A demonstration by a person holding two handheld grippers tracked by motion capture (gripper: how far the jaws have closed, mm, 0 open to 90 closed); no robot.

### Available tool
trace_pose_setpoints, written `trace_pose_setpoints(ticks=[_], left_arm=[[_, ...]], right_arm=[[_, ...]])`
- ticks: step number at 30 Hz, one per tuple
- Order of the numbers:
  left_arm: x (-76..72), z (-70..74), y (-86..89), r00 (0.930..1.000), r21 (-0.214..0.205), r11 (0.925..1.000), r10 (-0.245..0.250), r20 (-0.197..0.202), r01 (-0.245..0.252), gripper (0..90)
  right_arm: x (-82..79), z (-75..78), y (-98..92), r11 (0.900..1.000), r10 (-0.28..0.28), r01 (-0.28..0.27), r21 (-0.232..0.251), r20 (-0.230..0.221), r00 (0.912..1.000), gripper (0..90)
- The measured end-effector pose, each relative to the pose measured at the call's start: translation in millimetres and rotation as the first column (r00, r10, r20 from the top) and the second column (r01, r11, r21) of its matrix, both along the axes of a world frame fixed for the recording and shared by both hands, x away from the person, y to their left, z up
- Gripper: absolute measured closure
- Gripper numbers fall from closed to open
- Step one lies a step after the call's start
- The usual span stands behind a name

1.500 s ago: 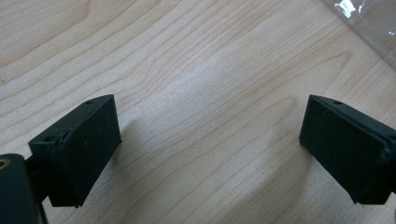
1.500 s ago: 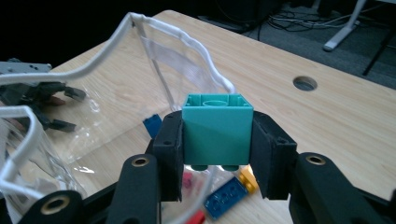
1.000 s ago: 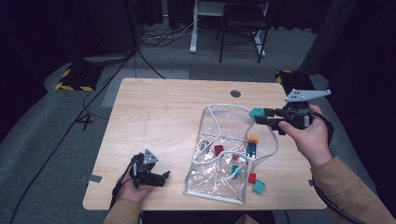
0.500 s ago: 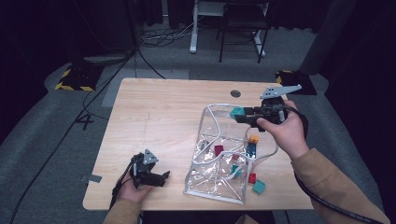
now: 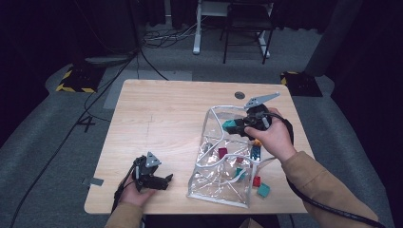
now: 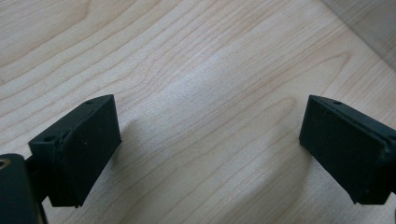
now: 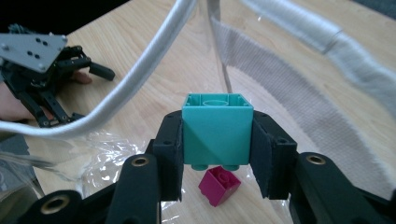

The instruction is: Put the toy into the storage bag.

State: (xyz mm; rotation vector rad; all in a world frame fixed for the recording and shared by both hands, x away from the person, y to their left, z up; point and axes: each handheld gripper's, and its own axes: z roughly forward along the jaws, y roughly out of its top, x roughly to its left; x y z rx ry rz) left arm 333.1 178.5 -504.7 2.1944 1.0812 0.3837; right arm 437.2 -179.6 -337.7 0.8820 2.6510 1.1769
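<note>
Right tool [image 5: 231,127], teal block [image 7: 217,129], now lower

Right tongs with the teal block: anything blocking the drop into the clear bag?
Nothing visible does. The right tongs grip the teal block at the bag's open mouth, the white rim arching around it. Directly below lies a magenta block, loose on the bag's floor.

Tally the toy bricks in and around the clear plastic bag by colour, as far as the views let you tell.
Teal plastic bricks: 3 (one in the right gripper jaws, one in the clear plastic bag, one on the wooden table)
Magenta plastic brick: 1
Red plastic brick: 1
Orange plastic brick: 1
Blue plastic brick: 1
Total: 7; the crumpled plastic may hide more.
</note>
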Motion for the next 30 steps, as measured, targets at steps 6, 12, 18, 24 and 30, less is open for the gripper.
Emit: trace_pose_setpoints(ticks=[6, 12, 18, 24, 30], left_arm=[[0.0, 0.0, 0.1, 1.0000, 0.001, 1.0000, 0.000, 0.000, 0.000, 5.3], [0.0, 0.0, 0.0, 1.0000, 0.000, 1.0000, 0.000, 0.000, 0.000, 5.4], [0.0, 0.0, 0.0, 1.0000, 0.001, 1.0000, 0.000, 0.000, 0.000, 5.4], [0.0, 0.1, 0.1, 1.0000, 0.002, 1.0000, -0.001, 0.000, 0.001, 5.4], [0.0, 0.0, 0.0, 1.0000, 0.000, 1.0000, 0.000, 0.000, 0.000, 5.4]], right_arm=[[3.8, -13.7, 7.2, 0.9962, 0.036, -0.040, -0.078, -0.058, 0.9977, 58.9], [4.5, -21.5, 11.3, 0.9913, 0.047, -0.058, -0.118, -0.096, 0.9942, 50.5], [1.8, -20.7, 11.4, 0.9955, 0.027, -0.033, -0.088, -0.074, 0.9969, 36.2], [-2.8, -13.6, 6.4, 0.9977, 0.016, -0.018, -0.066, -0.041, 0.9990, 35.4], [-8.8, -4.3, 0.6, 0.9995, 0.010, -0.010, -0.031, -0.002, 1.0000, 35.7]])
